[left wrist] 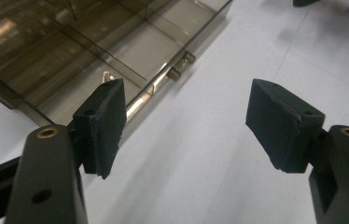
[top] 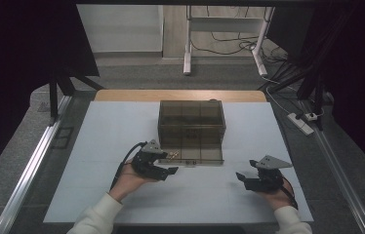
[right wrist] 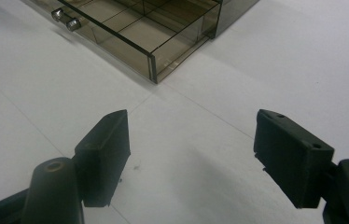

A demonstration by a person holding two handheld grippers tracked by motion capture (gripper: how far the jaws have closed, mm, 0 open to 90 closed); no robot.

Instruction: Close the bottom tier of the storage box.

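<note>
Presently, left gripper (top: 170, 170): held in the person's left hand (top: 131, 179), jaws spread wide apart and holding nothing, hovering just in front of the drawer's left end.
Left gripper view: black pads (left wrist: 103, 126) frame bare white table, with the drawer front and its handle (left wrist: 181, 65) beyond the left pad.
Right gripper (top: 241, 177): held in the right hand (top: 277, 197), jaws likewise parted and empty, over open table in front of and to the right of the box, apart from it.
Right gripper view: the drawer's near corner (right wrist: 152, 65) lies ahead, two round knobs (right wrist: 66, 19) on its front.
Drawer (top: 197, 150): pulled out toward the person, divided into compartments.
Box (top: 191, 122): smoky transparent, standing at the middle of the white table (top: 102, 126).
Small object: something pale (left wrist: 107, 75) sits inside the drawer near its front; what it is cannot be told.
</note>
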